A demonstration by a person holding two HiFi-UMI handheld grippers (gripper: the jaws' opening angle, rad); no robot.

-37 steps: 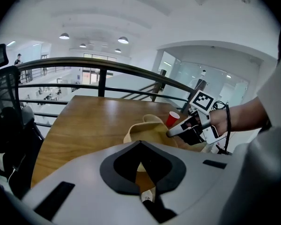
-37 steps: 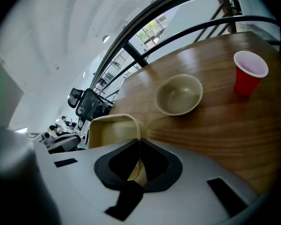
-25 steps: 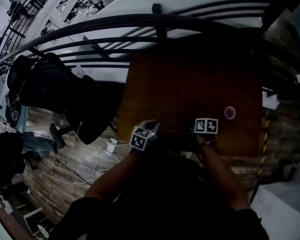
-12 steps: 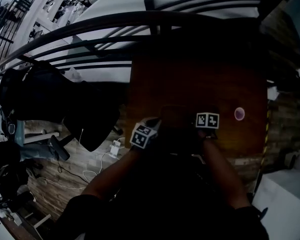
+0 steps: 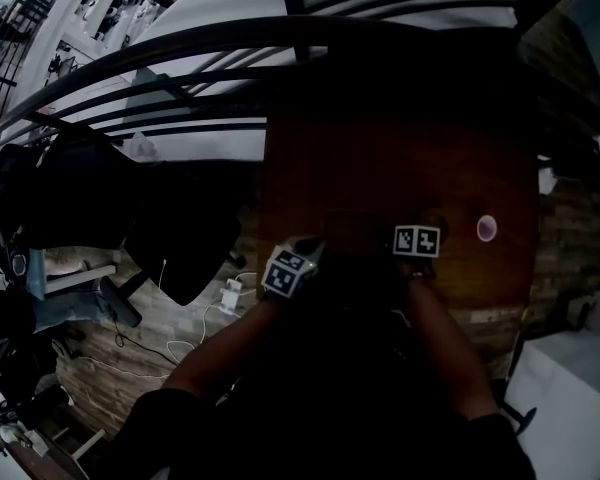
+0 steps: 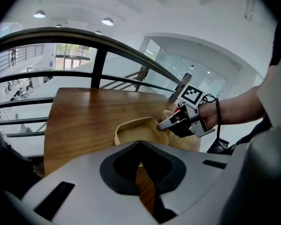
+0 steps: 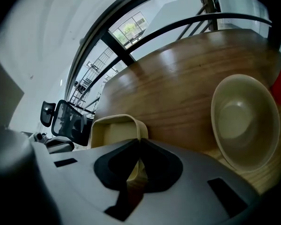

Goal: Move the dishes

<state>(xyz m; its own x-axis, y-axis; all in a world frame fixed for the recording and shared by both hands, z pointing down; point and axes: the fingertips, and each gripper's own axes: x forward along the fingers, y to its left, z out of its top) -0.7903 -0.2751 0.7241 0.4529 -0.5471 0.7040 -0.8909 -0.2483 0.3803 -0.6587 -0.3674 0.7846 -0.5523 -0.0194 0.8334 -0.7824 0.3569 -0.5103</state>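
The square beige plastic dish (image 7: 113,130) is pinched by opposite walls in the nearly closed left tongs (image 6: 139,149) and right tongs (image 7: 138,156), over the brown wooden bench (image 7: 178,88). Its move is judged underway; 1 round beige bowl (image 7: 243,121) beside the right tongs is left.

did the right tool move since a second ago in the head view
Yes. The right tool has shifted left, away from the small pink disc on the table; the gap between them has widened.
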